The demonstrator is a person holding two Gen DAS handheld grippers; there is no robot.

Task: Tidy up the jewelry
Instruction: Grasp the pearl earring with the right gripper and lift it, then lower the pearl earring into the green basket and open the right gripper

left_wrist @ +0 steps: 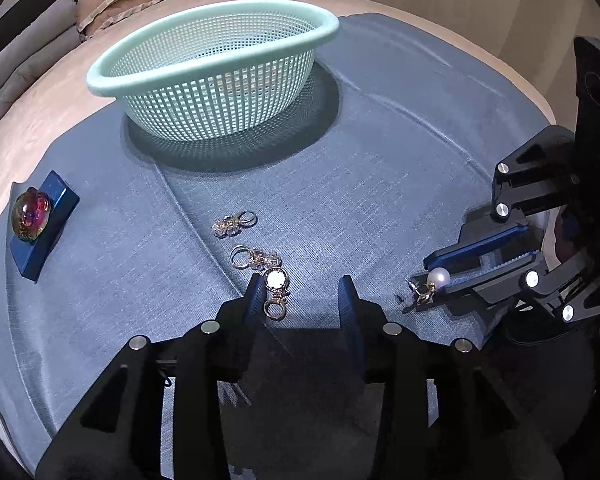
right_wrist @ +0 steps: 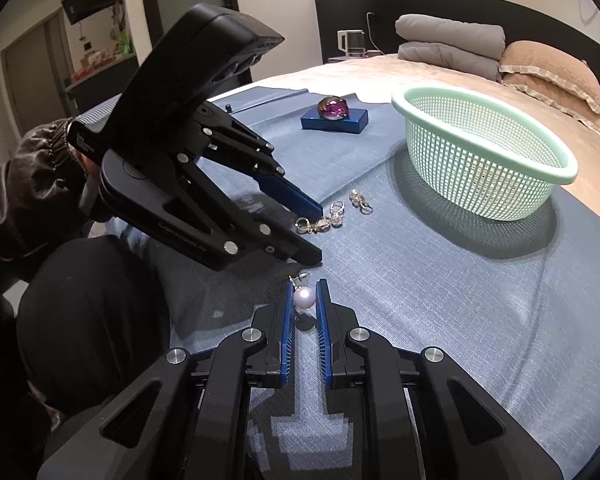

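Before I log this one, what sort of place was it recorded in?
Most likely a bedroom. The blue woven cloth is spread over a bed with a beige bedspread, with folded grey blankets and a frilled pink pillow against a dark headboard. A white electric kettle stands beside it.

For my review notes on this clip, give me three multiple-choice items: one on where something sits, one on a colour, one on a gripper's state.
1. Where is the glass ornament?
A. In the basket
B. On the blue box
C. Between two fingers

2. What colour is the basket?
A. Mint green
B. Red
C. Black

3. What is the right gripper doing?
A. Gaping wide, nothing in it
B. Closed on a pearl earring
C. Holding the basket rim

Answers: 1 B, it rests on top of the blue box. 2 A, its mesh wall and rim are pale green. 3 B, the pearl earring sits pinched between its pads.
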